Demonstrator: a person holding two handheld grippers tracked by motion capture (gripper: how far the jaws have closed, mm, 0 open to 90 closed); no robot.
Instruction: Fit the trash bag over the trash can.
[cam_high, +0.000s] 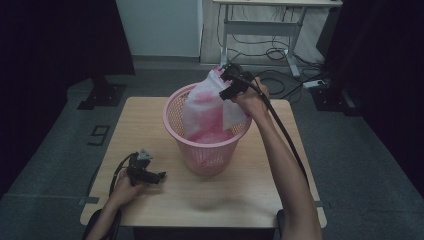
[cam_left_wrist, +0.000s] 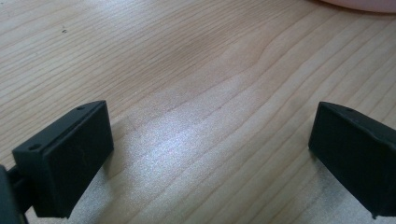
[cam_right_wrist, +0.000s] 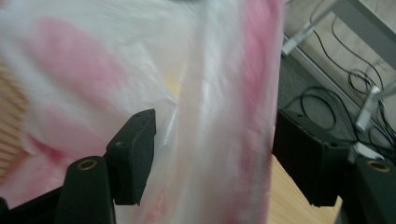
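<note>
**Bag liner at the basket rim, right gripper spread around it**

We found the white plastic bag (cam_high: 212, 107) standing in the pink mesh basket (cam_high: 205, 155), its lower part inside and its upper edge raised above the far right of the rim. The film let the pink of the basket show through in patches. In the right gripper view the bag (cam_right_wrist: 187, 93) hung between the 2 black jaws as a blurred sheet; the jaws stood apart with the film running between them, and we could not confirm either pad pressing on it. We therefore recorded the right gripper (cam_high: 231, 82) as spread, positioned at the top of the bag above the basket rim, with its cable trailing down along the forearm.

The basket stood on the wooden table (cam_high: 150, 115), near the middle of the far half. The left gripper (cam_high: 147, 172) rested at the near left of the table, well apart from the basket. In the left gripper view we saw its 2 jaws spread wide over the bare table (cam_left_wrist: 196, 70), with nothing between them.
</note>
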